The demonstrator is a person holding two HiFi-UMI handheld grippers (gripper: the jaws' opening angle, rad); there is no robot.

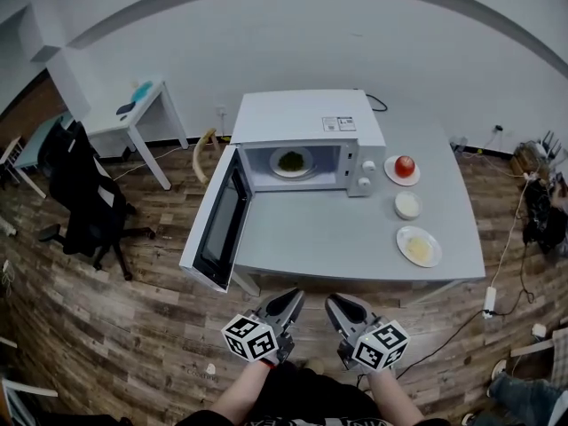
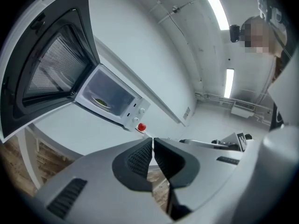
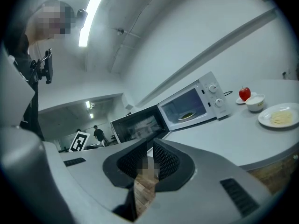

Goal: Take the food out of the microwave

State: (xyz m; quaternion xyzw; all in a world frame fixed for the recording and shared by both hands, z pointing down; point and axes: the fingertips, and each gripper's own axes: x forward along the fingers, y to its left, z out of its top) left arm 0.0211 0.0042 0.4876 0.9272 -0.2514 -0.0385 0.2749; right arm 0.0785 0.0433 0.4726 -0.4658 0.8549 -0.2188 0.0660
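Observation:
A white microwave (image 1: 306, 122) stands at the back of the grey table (image 1: 328, 238), its door (image 1: 217, 222) swung wide open to the left. Inside sits a white plate of green food (image 1: 291, 161), which also shows in the left gripper view (image 2: 100, 101) and the right gripper view (image 3: 188, 115). Both grippers hover off the table's near edge, well short of the microwave. My left gripper (image 1: 286, 304) (image 2: 153, 143) is shut and empty. My right gripper (image 1: 342, 307) (image 3: 150, 146) has its jaws almost touching, with nothing between them.
Right of the microwave are a red apple on a small plate (image 1: 404, 167), a white bowl (image 1: 407, 205) and a plate of pale food (image 1: 419, 245). On the wooden floor at left stand a black office chair (image 1: 84, 198) and a white side table (image 1: 133, 114). Cables lie at right.

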